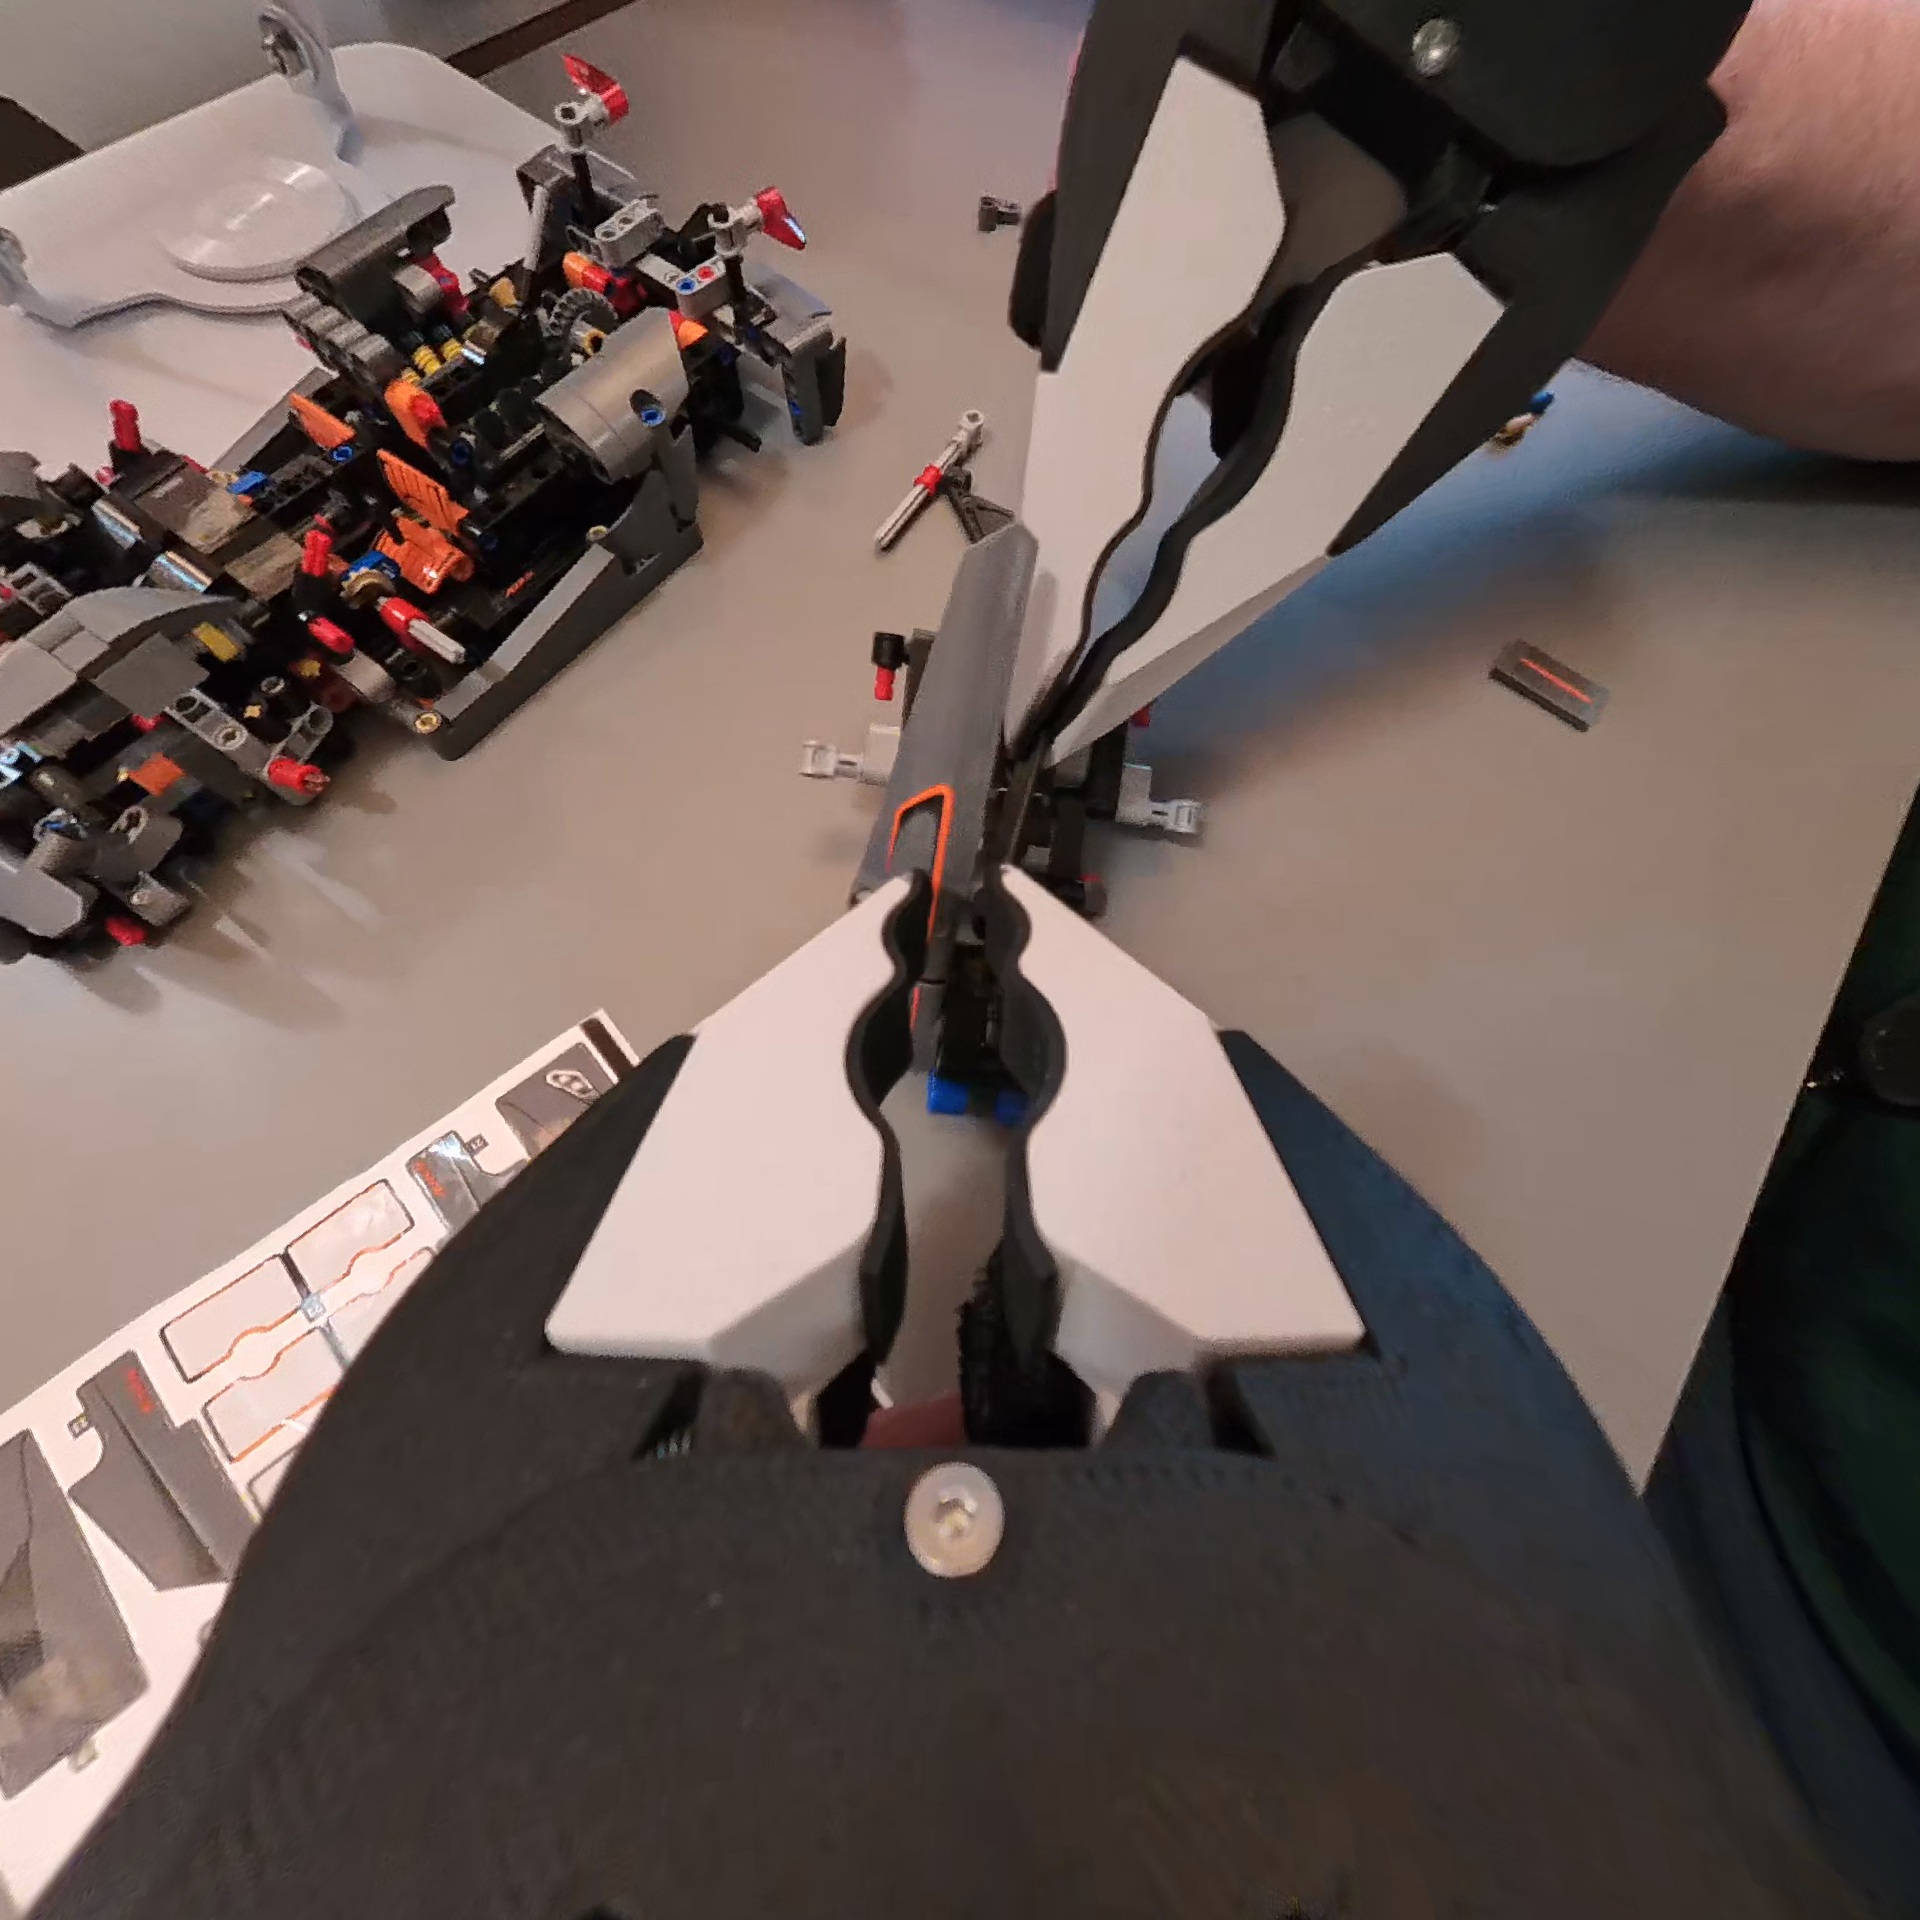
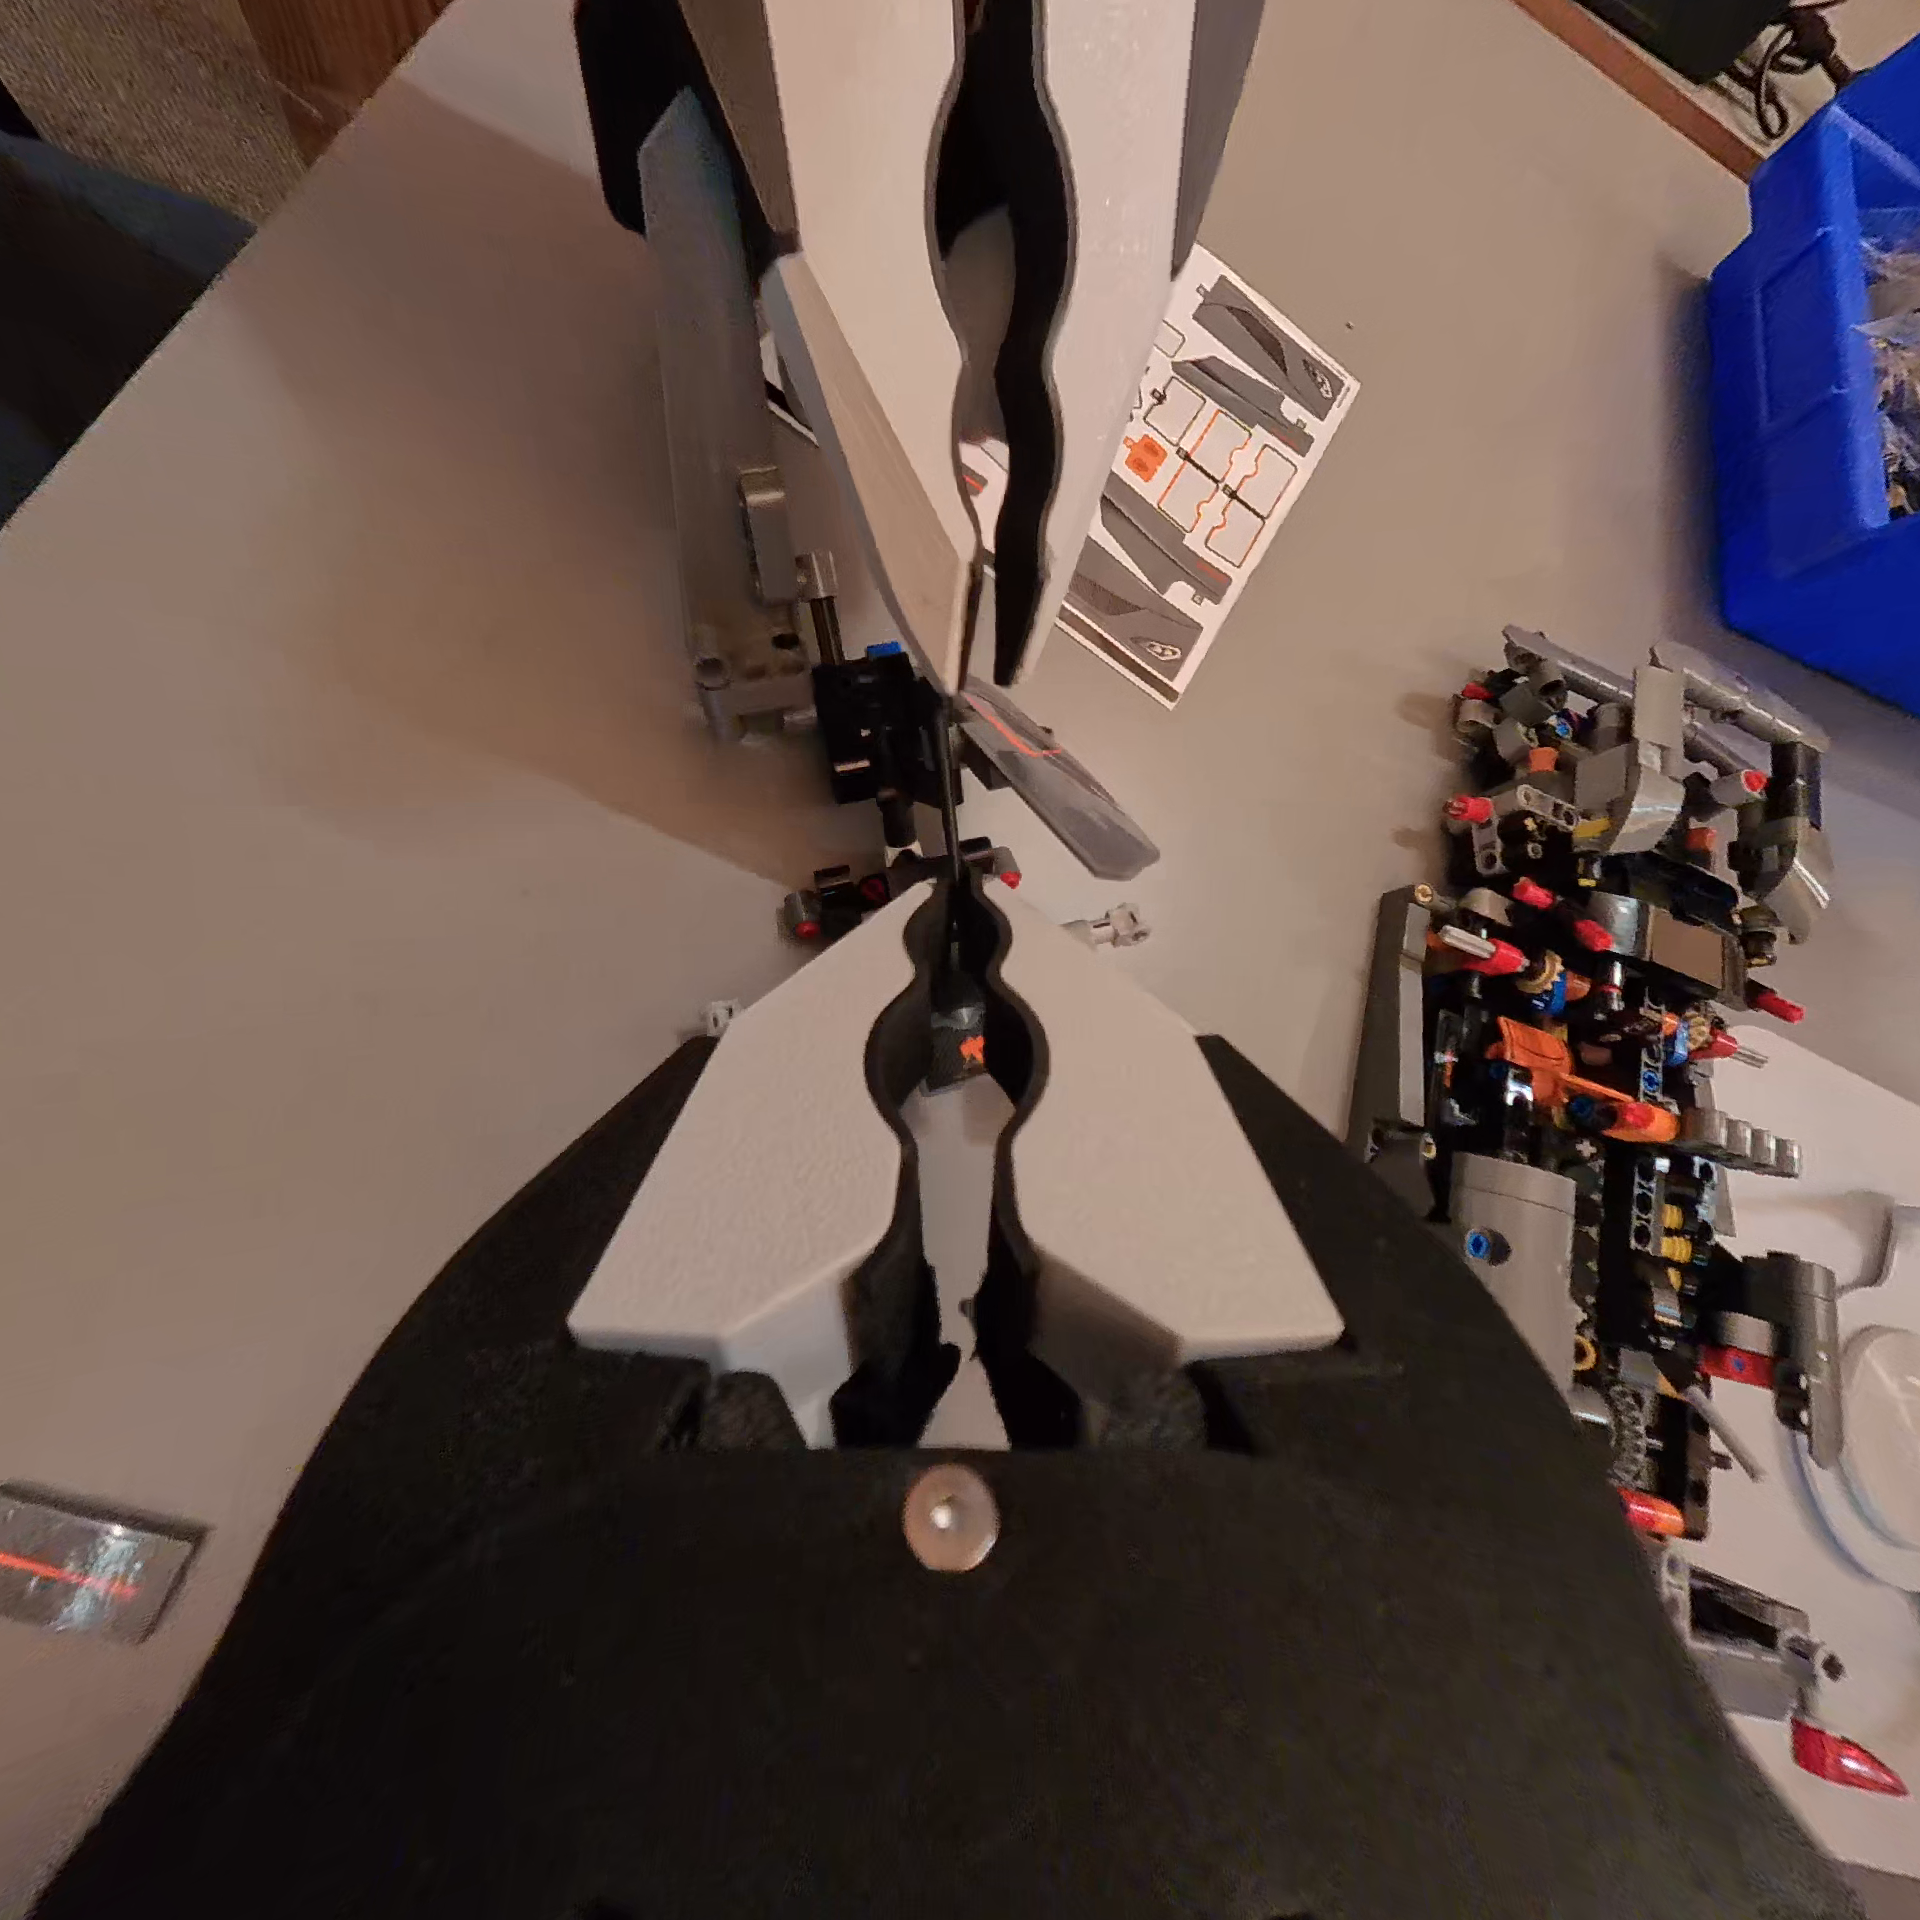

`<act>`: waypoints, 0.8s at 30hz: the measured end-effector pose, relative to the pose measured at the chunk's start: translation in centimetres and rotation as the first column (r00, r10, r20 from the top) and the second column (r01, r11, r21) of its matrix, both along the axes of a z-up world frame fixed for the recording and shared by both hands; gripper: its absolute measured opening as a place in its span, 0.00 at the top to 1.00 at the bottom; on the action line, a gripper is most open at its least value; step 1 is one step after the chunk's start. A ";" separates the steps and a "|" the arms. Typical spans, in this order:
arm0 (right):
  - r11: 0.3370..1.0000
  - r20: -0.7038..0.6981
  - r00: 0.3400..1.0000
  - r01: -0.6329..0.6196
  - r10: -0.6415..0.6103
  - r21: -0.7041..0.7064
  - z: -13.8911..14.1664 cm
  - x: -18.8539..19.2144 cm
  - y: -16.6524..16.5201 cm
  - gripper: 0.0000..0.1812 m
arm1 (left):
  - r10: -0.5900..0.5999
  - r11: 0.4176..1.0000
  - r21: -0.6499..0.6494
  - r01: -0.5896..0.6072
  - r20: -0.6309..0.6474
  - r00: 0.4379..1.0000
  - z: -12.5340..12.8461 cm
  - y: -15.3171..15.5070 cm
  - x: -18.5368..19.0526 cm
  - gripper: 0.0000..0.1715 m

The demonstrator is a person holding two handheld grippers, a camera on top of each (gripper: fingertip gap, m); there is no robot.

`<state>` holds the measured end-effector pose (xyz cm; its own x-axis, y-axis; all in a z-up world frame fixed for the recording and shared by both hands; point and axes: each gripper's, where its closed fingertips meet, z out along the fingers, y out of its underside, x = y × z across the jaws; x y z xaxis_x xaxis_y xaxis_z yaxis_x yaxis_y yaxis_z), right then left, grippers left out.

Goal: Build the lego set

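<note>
I clamp left gripper (image 1: 956,894) jaws on the small sub-assembly (image 1: 961,727) | right gripper (image 2: 956,904) jaws pinch its thin black rod (image 2: 948,800) | main model (image 1: 343,520), left of my jaws, looks mostly built; panels and loose pieces remain.

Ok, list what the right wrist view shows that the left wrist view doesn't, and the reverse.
Right wrist view only: a blue bin at the table's far corner.

Left wrist view only: a person's forearm behind the right gripper, and a loose grey axle with a red bush.

Both: the left gripper and right gripper shut on the small sub-assembly, the big model, the sticker sheet, and the dark tile with a red line.
</note>
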<state>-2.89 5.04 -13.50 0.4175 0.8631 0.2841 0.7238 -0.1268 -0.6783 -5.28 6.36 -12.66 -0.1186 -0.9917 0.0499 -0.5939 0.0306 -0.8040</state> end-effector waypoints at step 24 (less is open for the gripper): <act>0.985 -0.215 0.976 -0.002 -0.036 -0.175 1.6 1.4 1.2 0.94 | 0.001 0.988 0.151 0.029 -0.198 0.980 -1.6 0.8 0.9 0.97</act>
<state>-1.48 6.20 -11.85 0.4675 0.8834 0.0322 0.5585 -0.2669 -0.7854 -4.37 7.19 -14.22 -0.1354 -0.9877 -0.0784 -0.7384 0.1533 -0.6567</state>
